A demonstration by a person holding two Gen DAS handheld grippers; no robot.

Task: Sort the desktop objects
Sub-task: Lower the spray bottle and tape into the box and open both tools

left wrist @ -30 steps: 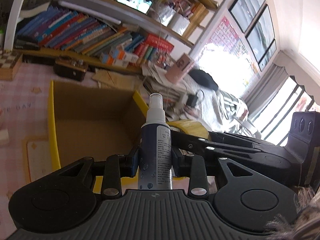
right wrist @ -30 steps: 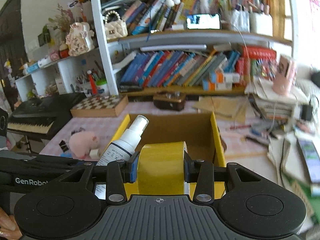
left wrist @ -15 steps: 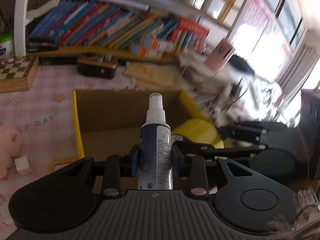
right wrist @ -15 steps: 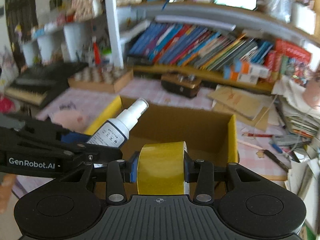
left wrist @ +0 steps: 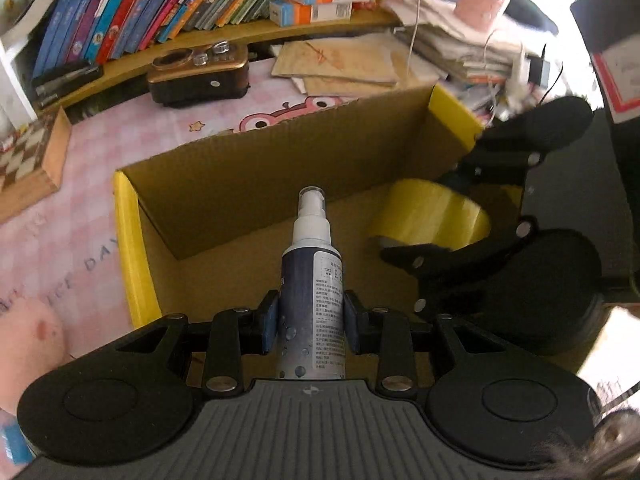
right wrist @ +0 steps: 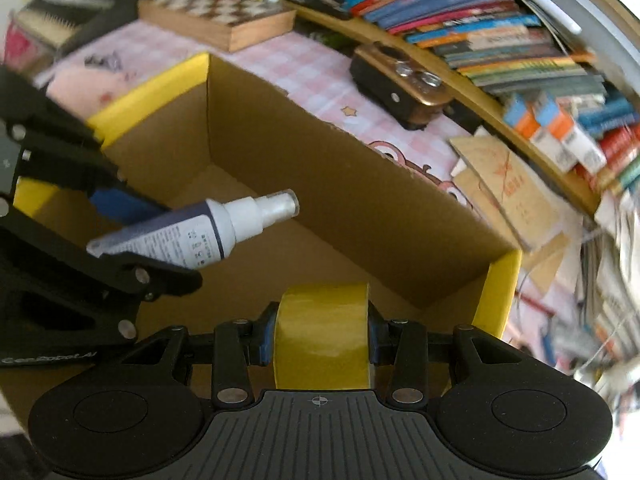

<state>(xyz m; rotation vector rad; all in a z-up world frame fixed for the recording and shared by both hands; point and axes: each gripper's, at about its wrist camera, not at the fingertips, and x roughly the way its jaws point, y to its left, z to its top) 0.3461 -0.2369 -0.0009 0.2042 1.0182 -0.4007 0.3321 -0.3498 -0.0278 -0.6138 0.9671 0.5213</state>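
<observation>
My left gripper (left wrist: 311, 322) is shut on a dark blue spray bottle (left wrist: 312, 280) with a white nozzle, held over the open cardboard box (left wrist: 248, 168) with yellow edges. My right gripper (right wrist: 322, 338) is shut on a yellow tape roll (right wrist: 322, 340), also over the box (right wrist: 340, 184). The tape roll shows at the right in the left wrist view (left wrist: 430, 214). The bottle shows at the left in the right wrist view (right wrist: 192, 232). The box floor looks bare where visible.
The box sits on a pink checked tablecloth (left wrist: 80, 208). Behind it are a dark radio (left wrist: 198, 74), a chessboard box (left wrist: 28, 160), paper stacks (left wrist: 340, 60) and shelved books (left wrist: 160, 0). A pink plush toy (left wrist: 28, 344) lies left of the box.
Both grippers have tipped downward and moved forward over the box, which now fills the view. Each still holds its object.
</observation>
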